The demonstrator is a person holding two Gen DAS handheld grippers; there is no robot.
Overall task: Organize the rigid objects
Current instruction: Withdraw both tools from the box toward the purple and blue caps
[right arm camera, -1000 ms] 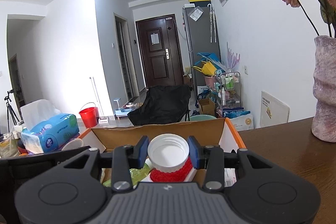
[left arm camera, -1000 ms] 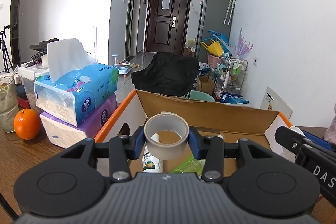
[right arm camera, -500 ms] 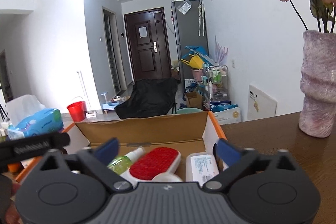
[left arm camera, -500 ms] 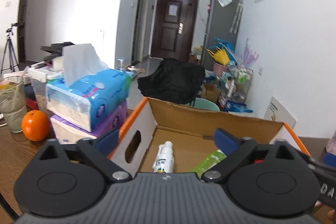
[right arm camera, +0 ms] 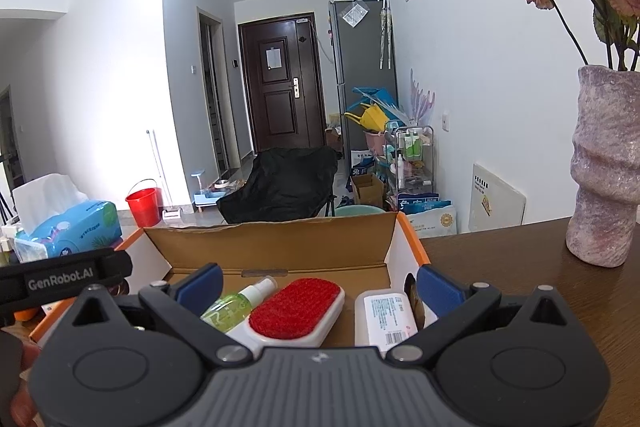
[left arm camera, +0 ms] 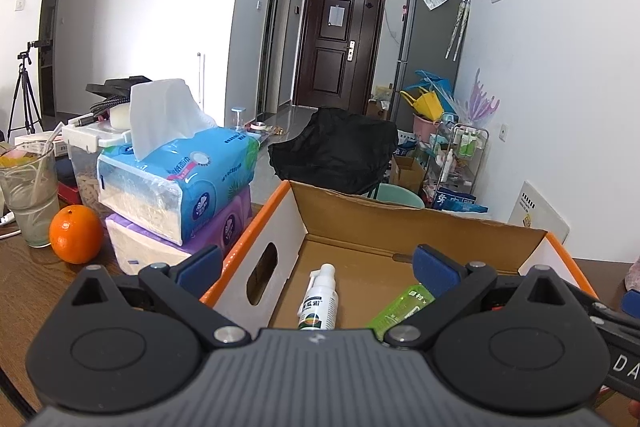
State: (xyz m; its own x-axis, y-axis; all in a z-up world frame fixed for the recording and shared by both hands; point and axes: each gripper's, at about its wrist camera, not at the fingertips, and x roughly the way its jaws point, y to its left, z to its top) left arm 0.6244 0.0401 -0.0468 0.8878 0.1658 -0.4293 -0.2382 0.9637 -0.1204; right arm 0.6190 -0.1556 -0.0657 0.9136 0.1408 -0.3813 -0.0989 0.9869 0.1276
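An open cardboard box (left arm camera: 400, 223) with orange edges sits on the wooden table, right in front of both grippers. In the left wrist view a white spray bottle (left arm camera: 320, 301) and a green bottle (left arm camera: 402, 307) lie on its floor. The right wrist view shows the green spray bottle (right arm camera: 234, 305), a red-faced white brush (right arm camera: 298, 311) and a white labelled container (right arm camera: 386, 315) inside the box (right arm camera: 272, 247). My left gripper (left arm camera: 316, 269) stands open over the box, with nothing held. My right gripper (right arm camera: 320, 283) is open too, with nothing held.
Two stacked tissue packs (left arm camera: 176, 187), an orange (left arm camera: 75, 235) and a glass (left arm camera: 30, 199) stand left of the box. A pink vase with dried roses (right arm camera: 604, 163) stands on the table at the right. The other gripper's black body (right arm camera: 60, 277) reaches in at the left.
Both grippers went from shut to wide open. The tape roll has left the left gripper's jaws and the white-capped red item has left the right's; neither is between the fingers now.
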